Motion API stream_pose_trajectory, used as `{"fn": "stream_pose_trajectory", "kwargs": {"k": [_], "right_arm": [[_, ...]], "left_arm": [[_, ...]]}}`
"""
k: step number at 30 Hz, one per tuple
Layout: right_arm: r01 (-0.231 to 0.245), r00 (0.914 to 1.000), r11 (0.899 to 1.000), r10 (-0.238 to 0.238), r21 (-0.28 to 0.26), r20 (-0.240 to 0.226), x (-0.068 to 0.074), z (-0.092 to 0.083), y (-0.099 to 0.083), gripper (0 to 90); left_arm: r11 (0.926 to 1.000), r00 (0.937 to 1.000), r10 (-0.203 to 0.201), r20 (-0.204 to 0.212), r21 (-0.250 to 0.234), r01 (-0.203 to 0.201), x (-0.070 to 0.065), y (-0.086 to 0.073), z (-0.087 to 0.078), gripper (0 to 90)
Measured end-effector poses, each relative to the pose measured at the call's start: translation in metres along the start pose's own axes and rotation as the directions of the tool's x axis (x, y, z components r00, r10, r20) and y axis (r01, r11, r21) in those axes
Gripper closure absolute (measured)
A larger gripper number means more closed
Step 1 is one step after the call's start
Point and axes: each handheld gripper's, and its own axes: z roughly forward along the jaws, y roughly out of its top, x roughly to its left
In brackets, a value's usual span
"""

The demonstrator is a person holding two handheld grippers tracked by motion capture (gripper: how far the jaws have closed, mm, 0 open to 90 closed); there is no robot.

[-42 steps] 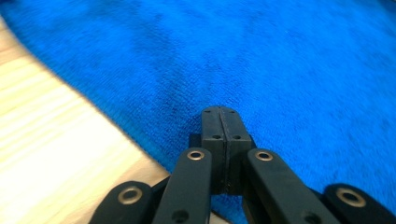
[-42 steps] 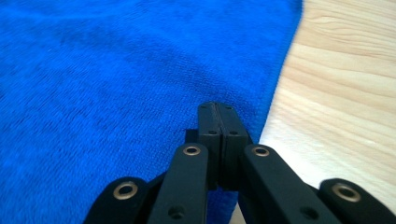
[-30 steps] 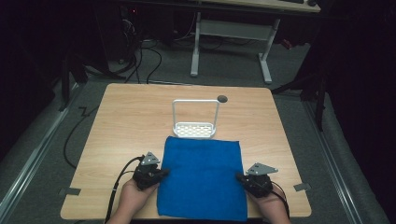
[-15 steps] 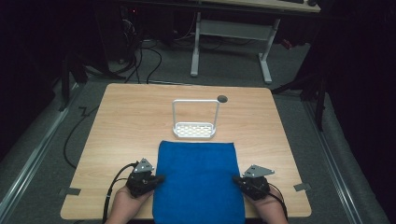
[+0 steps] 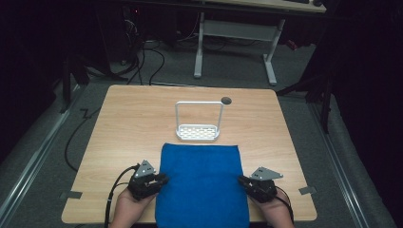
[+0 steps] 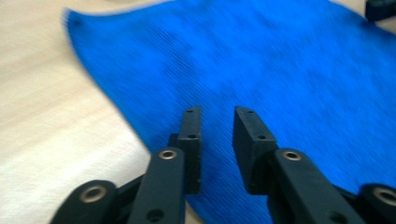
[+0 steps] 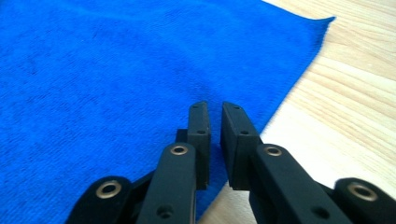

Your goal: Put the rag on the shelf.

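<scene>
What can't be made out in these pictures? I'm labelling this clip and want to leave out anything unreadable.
- Blue cloth: its near edge is cut off by the bottom of the high view.
- Left gripper: motion blur in the left gripper view hides whether the jaws touch the cloth.
- Right gripper: whether cloth sits in its narrow gap can't be told.
- Small dark disc beyond the white wire rack: too small to identify.

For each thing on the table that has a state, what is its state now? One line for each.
Blue towel: spread flat on the table, near edge hanging over the table's front edge.
White wire rack: upright, empty, just beyond the towel's far edge.
Left gripper: fingers slightly apart over the towel's left edge, gripping nothing.
Right gripper: fingers nearly closed, over the towel's right edge; grip unclear.
Wooden table: bare around these things.
</scene>
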Motion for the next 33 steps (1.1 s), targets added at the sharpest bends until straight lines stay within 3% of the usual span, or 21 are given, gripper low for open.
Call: {"fn": "stream_pose_trajectory", "kwargs": {"k": [6, 11, 15, 17, 21, 24, 27, 33], "right_arm": [[-0.007, 0.9998, 1.000, 0.007, -0.027, 0.017, -0.005, -0.001, 0.000, 74.3], [0.002, 0.9989, 0.999, 0.001, -0.050, 0.047, -0.007, -0.003, -0.001, 66.2], [-0.006, 0.9990, 0.998, 0.009, -0.068, 0.045, -0.011, -0.006, -0.001, 65.3], [-0.010, 0.9989, 0.997, 0.013, -0.071, 0.044, -0.012, -0.006, -0.001, 65.1], [-0.008, 0.9990, 0.997, 0.011, -0.075, 0.044, -0.013, -0.008, -0.001, 64.9], [-0.010, 0.9989, 0.997, 0.013, -0.078, 0.045, -0.014, -0.008, -0.002, 64.9], [-0.012, 0.9988, 0.997, 0.016, -0.076, 0.045, -0.015, -0.008, -0.002, 64.9], [-0.020, 0.9988, 0.997, 0.023, -0.069, 0.044, -0.016, -0.007, -0.003, 64.9]], "left_arm": [[0.9979, 0.9964, -0.039, -0.075, -0.055, 0.035, 0.017, 0.001, -0.001, 68.6], [0.9937, 0.9917, -0.069, -0.109, -0.096, 0.059, 0.029, 0.003, 0.004, 64.6], [0.9926, 0.9850, -0.084, -0.151, -0.100, 0.069, 0.039, 0.017, 0.011, 61.4], [0.9937, 0.9834, -0.065, -0.169, -0.101, 0.049, 0.041, 0.026, 0.017, 60.5], [0.9963, 0.9815, -0.051, -0.185, -0.078, 0.037, 0.047, 0.040, 0.036, 59.5], [0.9992, 0.9763, -0.022, -0.215, -0.038, 0.014, 0.051, 0.049, 0.051, 59.0], [0.9989, 0.9746, -0.043, -0.220, -0.028, 0.038, 0.058, 0.051, 0.061, 59.3], [0.9994, 0.9717, -0.033, -0.234, -0.002, 0.034, 0.062, 0.055, 0.071, 60.6]]}}
